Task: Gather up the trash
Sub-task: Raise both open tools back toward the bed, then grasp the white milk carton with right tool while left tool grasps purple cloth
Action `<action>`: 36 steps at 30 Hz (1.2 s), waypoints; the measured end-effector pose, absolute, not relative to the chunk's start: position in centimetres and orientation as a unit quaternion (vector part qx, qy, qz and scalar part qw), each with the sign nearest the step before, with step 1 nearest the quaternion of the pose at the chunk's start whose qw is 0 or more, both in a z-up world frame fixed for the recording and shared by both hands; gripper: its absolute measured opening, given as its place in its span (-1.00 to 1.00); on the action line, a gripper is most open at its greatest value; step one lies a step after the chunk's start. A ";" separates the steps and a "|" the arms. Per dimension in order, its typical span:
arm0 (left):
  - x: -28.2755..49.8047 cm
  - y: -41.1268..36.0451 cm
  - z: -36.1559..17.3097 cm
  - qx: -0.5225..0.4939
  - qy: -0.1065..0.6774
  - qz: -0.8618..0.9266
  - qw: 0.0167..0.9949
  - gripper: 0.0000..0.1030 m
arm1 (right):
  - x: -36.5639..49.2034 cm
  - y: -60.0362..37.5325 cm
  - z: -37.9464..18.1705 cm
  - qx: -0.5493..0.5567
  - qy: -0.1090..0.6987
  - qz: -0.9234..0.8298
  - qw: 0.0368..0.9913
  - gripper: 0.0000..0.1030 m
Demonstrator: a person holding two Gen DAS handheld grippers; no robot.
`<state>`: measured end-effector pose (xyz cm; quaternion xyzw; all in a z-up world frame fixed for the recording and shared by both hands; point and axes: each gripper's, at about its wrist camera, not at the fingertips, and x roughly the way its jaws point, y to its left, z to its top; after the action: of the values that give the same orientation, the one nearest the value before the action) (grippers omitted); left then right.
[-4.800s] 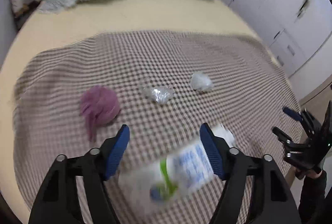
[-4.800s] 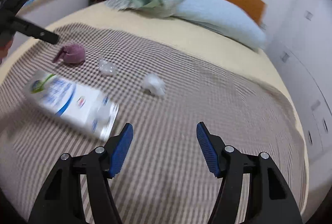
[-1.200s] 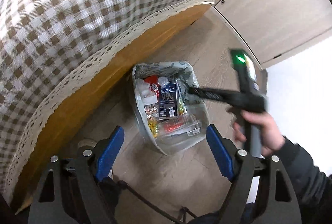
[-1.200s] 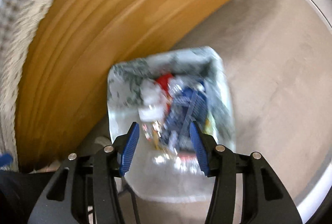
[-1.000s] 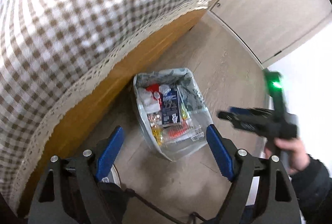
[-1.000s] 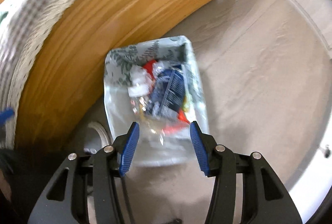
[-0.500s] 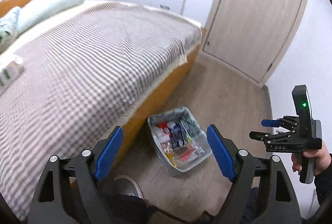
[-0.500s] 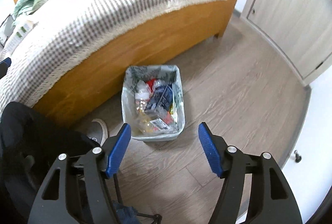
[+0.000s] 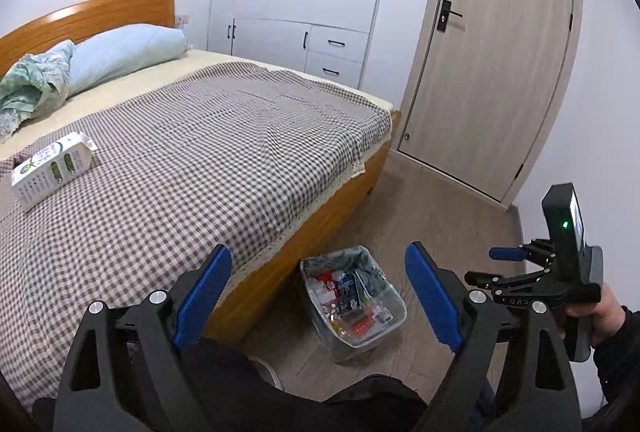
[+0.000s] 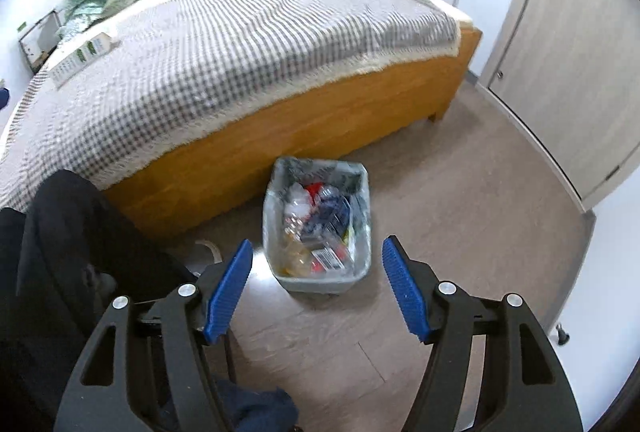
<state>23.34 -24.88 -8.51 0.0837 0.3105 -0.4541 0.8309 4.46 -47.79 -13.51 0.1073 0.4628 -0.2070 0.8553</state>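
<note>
Both grippers, left gripper and right gripper, fingers spread, empty, above trash bin. Carton on bed, likely next pickup.

Black two-finger left gripper and right gripper, each with ribbed blue pads, silver screws, triangular cut-outs. Green light and "DAS" marking on right handle. Bare-skinned right hand, black sleeve, dark trousers.
</note>
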 end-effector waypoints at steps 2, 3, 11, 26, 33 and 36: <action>23.6 -23.9 -8.1 0.082 0.307 -0.450 0.835 0.66 | 5.7 -47.1 -12.5 0.093 0.452 -0.189 0.867 0.26; 24.2 -23.0 -8.1 0.078 0.305 -0.442 0.840 0.66 | 6.9 -46.5 -11.8 0.080 0.447 -0.174 0.874 0.29; 33.9 -12.5 -8.9 0.034 0.320 -0.278 0.905 0.66 | 20.6 -40.8 -6.4 -0.062 0.421 -0.052 0.904 0.42; 52.9 11.7 -8.3 -0.033 0.361 -0.023 0.932 0.66 | 62.9 -14.1 0.7 -0.454 0.393 0.310 0.737 0.60; 56.8 16.4 -12.2 -0.020 0.406 0.017 0.913 0.67 | 73.2 -9.1 -13.3 -0.618 0.476 0.316 0.540 0.60; 58.4 17.0 -13.9 -0.008 0.417 0.022 0.908 0.67 | 75.7 -9.7 -16.2 -0.595 0.527 0.328 0.510 0.60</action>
<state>58.40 16.97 -13.90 -0.0081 0.4173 0.0219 0.9085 75.67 -9.71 -16.22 -0.5955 0.5265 0.3283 0.5103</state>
